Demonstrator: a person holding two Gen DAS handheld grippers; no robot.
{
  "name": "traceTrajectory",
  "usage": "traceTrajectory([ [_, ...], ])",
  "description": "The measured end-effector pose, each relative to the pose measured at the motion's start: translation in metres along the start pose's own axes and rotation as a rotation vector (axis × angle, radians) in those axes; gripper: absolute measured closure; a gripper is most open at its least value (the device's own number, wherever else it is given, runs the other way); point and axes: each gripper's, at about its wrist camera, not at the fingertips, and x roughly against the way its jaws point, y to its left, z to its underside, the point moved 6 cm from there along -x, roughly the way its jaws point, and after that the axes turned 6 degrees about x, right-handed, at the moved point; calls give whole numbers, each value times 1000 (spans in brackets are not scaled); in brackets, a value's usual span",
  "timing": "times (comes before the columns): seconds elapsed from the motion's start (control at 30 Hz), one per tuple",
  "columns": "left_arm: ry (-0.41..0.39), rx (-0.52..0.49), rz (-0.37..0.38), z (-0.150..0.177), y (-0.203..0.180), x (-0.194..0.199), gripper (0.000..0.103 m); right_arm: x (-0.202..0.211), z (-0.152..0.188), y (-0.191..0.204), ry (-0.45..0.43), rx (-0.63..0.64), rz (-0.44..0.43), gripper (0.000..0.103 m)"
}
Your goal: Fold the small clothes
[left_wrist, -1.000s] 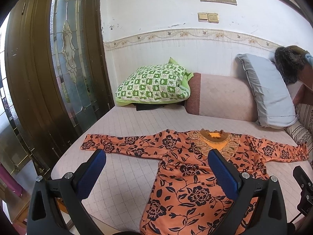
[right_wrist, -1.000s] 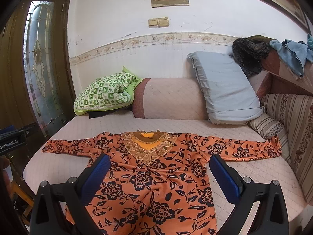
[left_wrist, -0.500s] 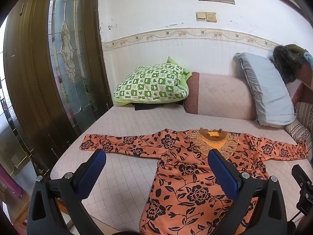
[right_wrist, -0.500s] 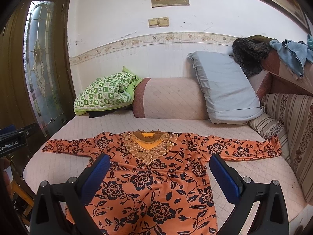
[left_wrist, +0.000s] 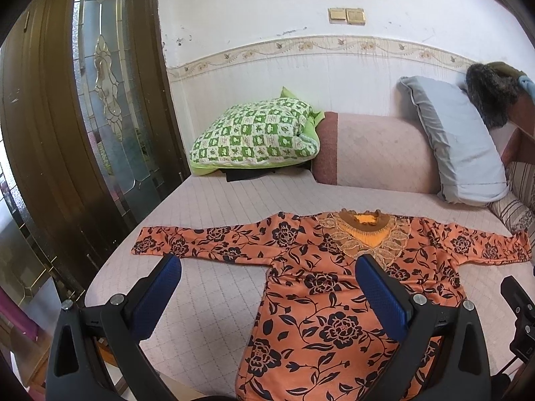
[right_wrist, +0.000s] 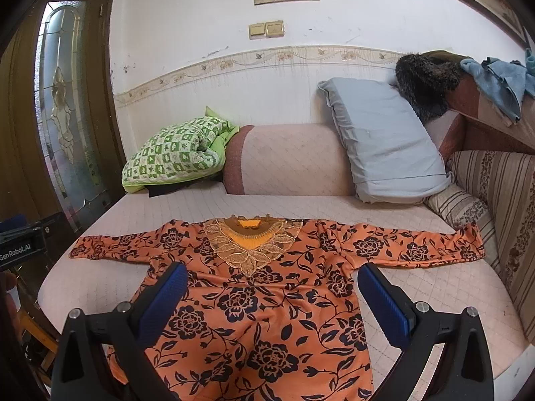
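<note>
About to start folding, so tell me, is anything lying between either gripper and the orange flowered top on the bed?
Nothing visible. The orange top lies spread flat, sleeves out, with the open left gripper and open right gripper hovering above it. The pillows sit back against the wall.

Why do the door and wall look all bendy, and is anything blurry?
Left wrist view: the fisheye lens curves the door and darkens the corners; the dress looks sharp. Right wrist view: the wall border bows the same way, the light is soft with no glare, and the dress and open right gripper look sharp.
</note>
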Motion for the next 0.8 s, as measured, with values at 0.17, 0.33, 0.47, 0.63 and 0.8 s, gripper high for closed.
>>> traceTrajectory([
  [0.17,21,-26,-4,0,-14,-17,0,-18,6,-10,24,-17,-1,0],
  [0.33,49,-53,-10,0,-32,-45,0,-44,12,-27,54,-40,8,0],
  [0.47,80,-67,-7,0,-49,-74,0,-70,15,-51,80,-70,30,0],
  [0.63,275,-41,150,26,-90,-147,0,-102,19,-107,113,-142,76,0],
  [0.8,373,-5,154,62,-129,-221,0,-144,47,-226,189,-324,207,0],
])
